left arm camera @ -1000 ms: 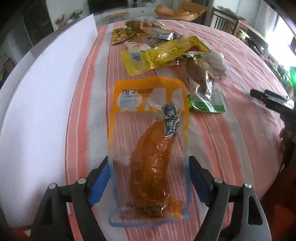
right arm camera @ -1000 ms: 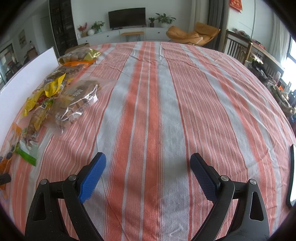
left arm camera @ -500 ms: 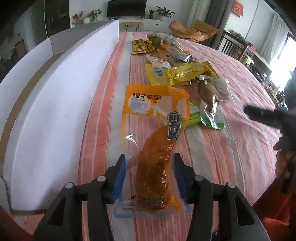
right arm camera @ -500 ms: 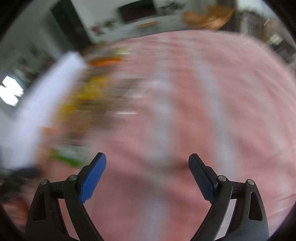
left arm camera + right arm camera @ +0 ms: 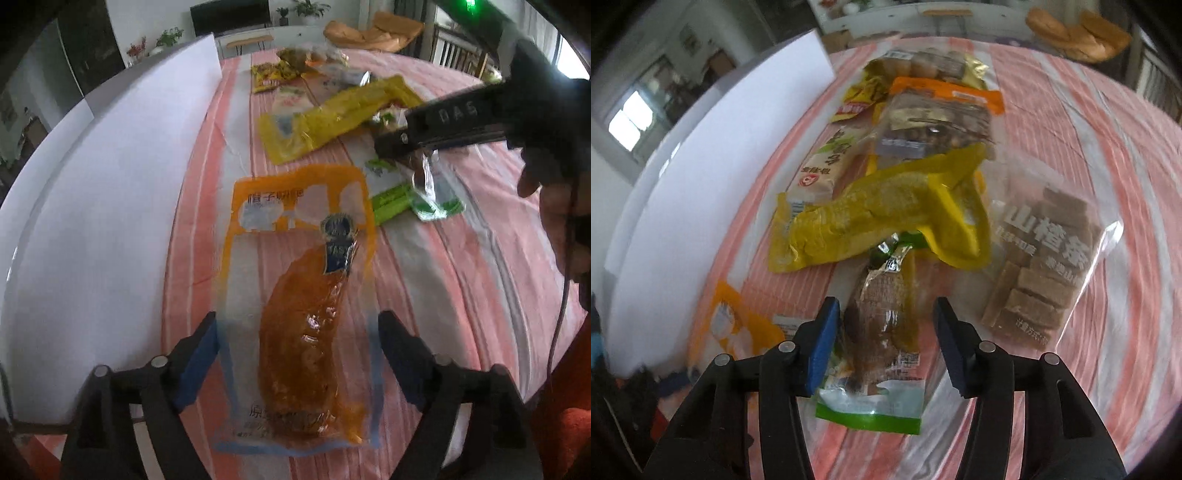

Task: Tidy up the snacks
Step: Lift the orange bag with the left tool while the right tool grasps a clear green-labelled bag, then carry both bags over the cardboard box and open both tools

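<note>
An orange snack pouch (image 5: 299, 295) lies flat on the striped tablecloth (image 5: 461, 280). My left gripper (image 5: 297, 343) is open, its blue pads either side of the pouch's near end, not pressing it. My right gripper (image 5: 884, 332) is open around a green-edged pouch with a brown snack (image 5: 877, 332); it also shows in the left wrist view (image 5: 428, 184). The right gripper's black body (image 5: 454, 122) reaches in from the right there. A yellow pouch (image 5: 886, 214) lies just beyond.
A white foam board (image 5: 92, 221) runs along the left side of the table. A clear bag of brown bars (image 5: 1045, 266) lies right of the right gripper. Several more snack packs (image 5: 934, 110) are piled farther back. The table's near edge is close below both grippers.
My left gripper's jaws have opened wider off the orange pouch. My right gripper has swung left from bare tablecloth to the snack pile and now straddles the green-edged pouch.
</note>
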Demonstrator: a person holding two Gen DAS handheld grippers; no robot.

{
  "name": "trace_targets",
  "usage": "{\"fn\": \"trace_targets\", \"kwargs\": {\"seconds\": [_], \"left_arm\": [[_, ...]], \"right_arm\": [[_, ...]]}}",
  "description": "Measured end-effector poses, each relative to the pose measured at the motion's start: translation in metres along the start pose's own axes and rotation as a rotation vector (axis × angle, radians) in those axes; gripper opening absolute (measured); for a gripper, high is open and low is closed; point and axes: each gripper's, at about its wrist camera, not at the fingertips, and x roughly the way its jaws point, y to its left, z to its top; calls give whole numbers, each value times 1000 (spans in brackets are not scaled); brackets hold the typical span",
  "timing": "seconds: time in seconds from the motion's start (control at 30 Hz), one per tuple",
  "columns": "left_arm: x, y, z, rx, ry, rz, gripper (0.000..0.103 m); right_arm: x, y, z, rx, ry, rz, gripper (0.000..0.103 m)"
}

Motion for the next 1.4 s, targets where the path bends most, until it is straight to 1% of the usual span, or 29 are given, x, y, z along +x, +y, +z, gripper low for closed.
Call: {"fn": "trace_targets", "kwargs": {"seconds": [0.03, 0.07, 0.1, 0.13, 0.17, 0.2, 0.23, 0.3, 0.33, 0.4, 0.47, 0.57, 0.63, 0.73, 0.83, 1.1, 1.4], "left_arm": [[1, 4, 1, -23, 4, -24, 79], [-2, 8, 1, -44, -8, -27, 76], [-3, 13, 1, -63, -11, -50, 70], [-6, 18, 1, -86, -18, -67, 61], [-9, 23, 2, -108, -27, -82, 59], [-13, 27, 2, -125, -37, -99, 53], [-17, 27, 3, -129, -52, -97, 48], [-24, 18, 6, -96, -78, -49, 42], [-25, 13, 8, -76, -87, -24, 41], [-26, 2, 10, -42, -97, 6, 41], [-23, -1, 12, -35, -95, 6, 41], [-24, -7, 12, -8, -97, 33, 41], [-26, -9, 13, 1, -103, 53, 41], [-30, -9, 14, 2, -110, 66, 41], [-35, -9, 11, 5, -115, 75, 41], [-41, -10, 12, 11, -130, 69, 41], [-46, -13, 12, 25, -142, 86, 41]], "right_arm": [[0, 1, 0, -20, 0, -4, 49], [-4, -1, 0, -27, 7, -4, 48], [-5, -4, -3, -23, 7, 0, 48], [-9, -10, -7, -4, 1, 22, 48], [-18, -17, -13, 20, -10, 47, 48], [-26, -22, -18, 50, -25, 81, 48], [-36, -31, -25, 95, -48, 139, 48], [-51, -44, -34, 157, -90, 215, 48], [-60, -53, -40, 189, -119, 242, 48], [-70, -67, -49, 229, -152, 255, 48], [-77, -74, -54, 253, -166, 259, 48], [-88, -82, -61, 276, -183, 264, 48], [-88, -85, -59, 280, -190, 267, 48], [-89, -83, -60, 281, -192, 280, 48], [-95, -78, -69, 276, -187, 287, 49], [-99, -70, -71, 265, -184, 296, 49], [-102, -65, -71, 250, -186, 282, 49]]}}
